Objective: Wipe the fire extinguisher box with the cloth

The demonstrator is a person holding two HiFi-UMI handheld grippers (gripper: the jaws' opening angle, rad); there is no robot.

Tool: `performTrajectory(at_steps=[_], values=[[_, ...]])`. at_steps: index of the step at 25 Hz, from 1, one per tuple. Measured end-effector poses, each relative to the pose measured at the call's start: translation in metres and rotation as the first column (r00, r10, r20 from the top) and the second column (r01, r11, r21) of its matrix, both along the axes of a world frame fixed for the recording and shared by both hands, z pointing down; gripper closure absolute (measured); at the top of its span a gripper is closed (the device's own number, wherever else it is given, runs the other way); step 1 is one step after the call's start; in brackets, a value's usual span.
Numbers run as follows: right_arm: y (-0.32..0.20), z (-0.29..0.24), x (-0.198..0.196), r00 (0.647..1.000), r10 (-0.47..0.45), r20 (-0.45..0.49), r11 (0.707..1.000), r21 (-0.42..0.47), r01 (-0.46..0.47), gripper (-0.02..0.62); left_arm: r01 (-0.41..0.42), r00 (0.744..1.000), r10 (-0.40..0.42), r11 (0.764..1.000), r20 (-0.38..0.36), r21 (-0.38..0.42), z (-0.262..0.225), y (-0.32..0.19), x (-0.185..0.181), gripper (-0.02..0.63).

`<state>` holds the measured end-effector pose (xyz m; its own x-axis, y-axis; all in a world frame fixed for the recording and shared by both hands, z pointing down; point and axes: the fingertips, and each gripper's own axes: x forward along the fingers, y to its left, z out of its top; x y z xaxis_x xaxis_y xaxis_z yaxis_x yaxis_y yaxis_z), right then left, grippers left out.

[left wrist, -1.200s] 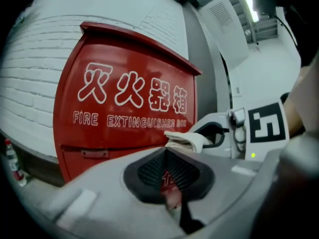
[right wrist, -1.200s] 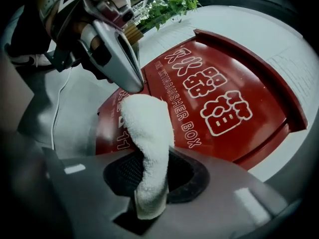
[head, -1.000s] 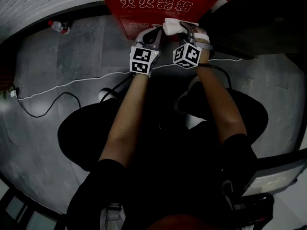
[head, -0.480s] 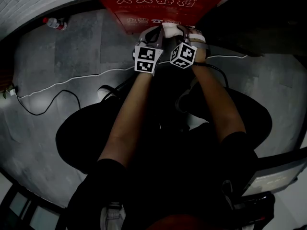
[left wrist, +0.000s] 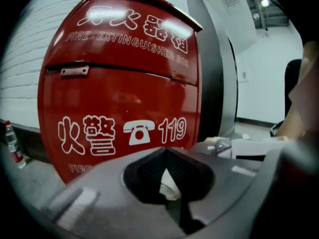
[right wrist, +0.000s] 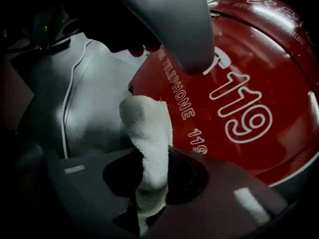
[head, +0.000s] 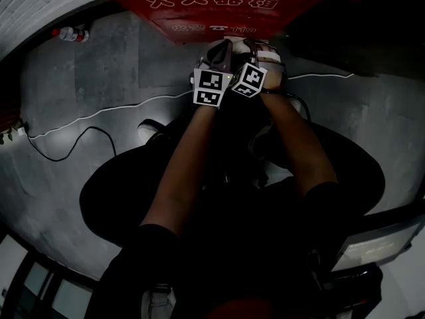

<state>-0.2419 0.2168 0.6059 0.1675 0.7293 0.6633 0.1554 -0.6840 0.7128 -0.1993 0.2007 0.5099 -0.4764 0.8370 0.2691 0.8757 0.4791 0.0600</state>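
A grey floor (head: 99,72) is being looked down on in the head view. The red fire extinguisher box (head: 212,5) is standing at 12 o'clock, its front printed with white characters and "119". Both grippers are being held side by side at the box's lower front.

The jaws of the left gripper (left wrist: 168,183) are being pressed together on a small fold of white fabric. The right gripper (right wrist: 149,183), just beside it at 3 o'clock, is being clamped on the main body of the cloth (right wrist: 147,133), which is standing up out of its jaws as a rolled wad. In the right gripper view the wad is lying near the red panel, at 9 o'clock of the "119". Whether it is being pressed against the metal cannot be told.

Wiping of the lower front is judged to be the step in hand. A better pass would be made with the cloth stretched flat between the 2 grippers, not bunched. It should be pressed evenly and drawn in overlapping strokes from 12 toward 6 o'clock, with the jaws themselves being held off the paint. The small latch (left wrist: 75,71) at the lid seam could snag the fabric.

A plastic bottle (head: 66,33) at 10 o'clock and a white cable (head: 99,115) at 9 o'clock are lying well apart from the work.
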Motion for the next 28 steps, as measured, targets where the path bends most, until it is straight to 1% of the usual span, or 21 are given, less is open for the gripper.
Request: performTrajectory(at_steps=[4, 8, 12, 15, 18, 20, 23, 28], values=[[0.001, 0.029, -0.003, 1.000, 0.029, 0.008, 0.998, 0.047, -0.029, 0.499, -0.004, 1.000, 0.004, 1.000, -0.002, 0.017, 0.011, -0.003, 0.001, 0.604], [0.002, 0.046, -0.006, 0.998, 0.066, 0.006, 0.994, 0.089, -0.066, 0.499, -0.012, 1.000, 0.012, 1.000, -0.002, 0.027, 0.016, -0.006, 0.004, 0.604], [0.001, 0.046, -0.006, 0.995, 0.098, -0.001, 0.990, 0.101, -0.097, 0.495, -0.009, 1.000, 0.009, 1.000, 0.004, 0.023, 0.010, -0.008, 0.014, 0.604], [-0.004, 0.033, -0.004, 0.995, 0.101, -0.014, 0.990, 0.097, -0.099, 0.494, -0.003, 1.000, 0.003, 1.000, 0.012, 0.005, -0.002, -0.008, 0.021, 0.604], [-0.017, 0.012, 0.002, 0.996, 0.088, -0.020, 0.993, 0.085, -0.086, 0.494, 0.001, 1.000, 0.000, 1.000, 0.019, -0.024, -0.021, -0.012, 0.028, 0.604], [-0.026, -0.012, 0.009, 0.998, 0.065, -0.027, 0.996, 0.056, -0.063, 0.494, 0.003, 0.999, -0.001, 0.999, 0.032, -0.049, -0.039, -0.017, 0.032, 0.604], [-0.035, -0.065, 0.020, 0.998, 0.036, -0.056, 0.999, -0.019, -0.037, 0.494, -0.033, 0.998, 0.037, 0.995, 0.045, -0.093, -0.075, -0.025, 0.035, 0.604], [-0.053, -0.167, 0.036, 0.989, 0.017, -0.147, 0.987, -0.155, -0.040, 0.494, -0.062, 0.998, 0.068, 0.976, 0.019, -0.210, -0.152, -0.042, 0.046, 0.604]])
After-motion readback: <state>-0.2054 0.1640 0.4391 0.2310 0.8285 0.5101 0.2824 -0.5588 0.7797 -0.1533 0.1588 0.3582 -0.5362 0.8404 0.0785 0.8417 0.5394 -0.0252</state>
